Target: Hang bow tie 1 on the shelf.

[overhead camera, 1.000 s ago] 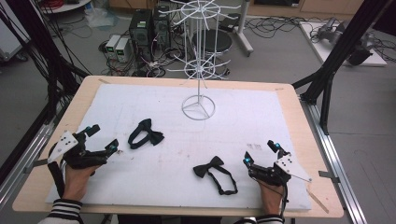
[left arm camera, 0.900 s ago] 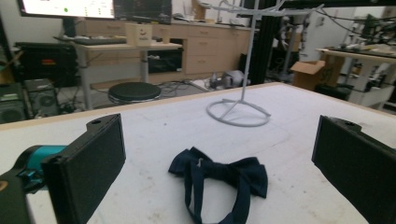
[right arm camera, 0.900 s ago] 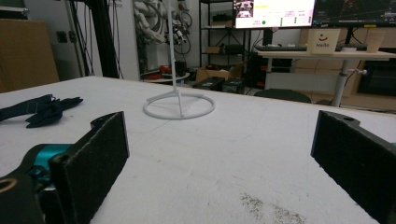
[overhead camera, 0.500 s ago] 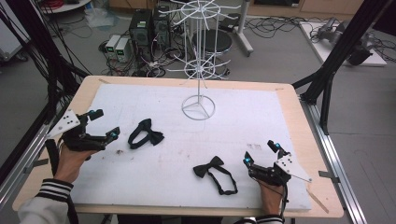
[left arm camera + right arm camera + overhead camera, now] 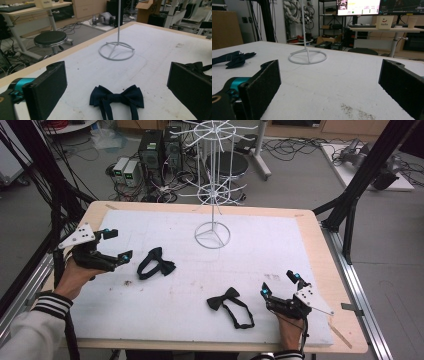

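Two bow ties on the mat, both on the near side of the stand [image 5: 212,232]. Left gripper [image 5: 112,246], jaws spread, is just beside the left bow tie [image 5: 156,263], whose wings lie crosswise to it. Right gripper [image 5: 280,284], also spread, sits beside the right bow tie [image 5: 227,302]
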### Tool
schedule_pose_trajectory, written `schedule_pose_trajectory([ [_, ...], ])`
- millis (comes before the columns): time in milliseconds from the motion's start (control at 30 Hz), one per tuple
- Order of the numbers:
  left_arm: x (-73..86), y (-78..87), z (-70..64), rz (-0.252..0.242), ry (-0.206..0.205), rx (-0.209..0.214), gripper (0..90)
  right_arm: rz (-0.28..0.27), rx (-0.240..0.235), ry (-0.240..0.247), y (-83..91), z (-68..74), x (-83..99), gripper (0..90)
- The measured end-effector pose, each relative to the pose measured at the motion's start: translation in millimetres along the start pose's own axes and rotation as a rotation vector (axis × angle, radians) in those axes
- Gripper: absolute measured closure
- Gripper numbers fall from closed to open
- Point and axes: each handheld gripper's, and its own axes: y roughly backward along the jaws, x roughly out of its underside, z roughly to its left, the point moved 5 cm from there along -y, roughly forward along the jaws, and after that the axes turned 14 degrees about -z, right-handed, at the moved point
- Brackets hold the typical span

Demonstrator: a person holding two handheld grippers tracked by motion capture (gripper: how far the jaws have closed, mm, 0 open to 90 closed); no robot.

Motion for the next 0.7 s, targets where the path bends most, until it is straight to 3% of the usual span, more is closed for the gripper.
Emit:
schedule_pose_trajectory([
  [367,-10.3,-22.7,8.9,0.126,-0.07,0.09,3.2,-0.003,0.005,0.001,0.2,0.1,-0.1,3.4],
  [700,-11.1,-40.3,17.2,0.218,-0.11,0.135,3.2,-0.005,0.005,0.004,0.1,0.0,-0.2,3.4],
])
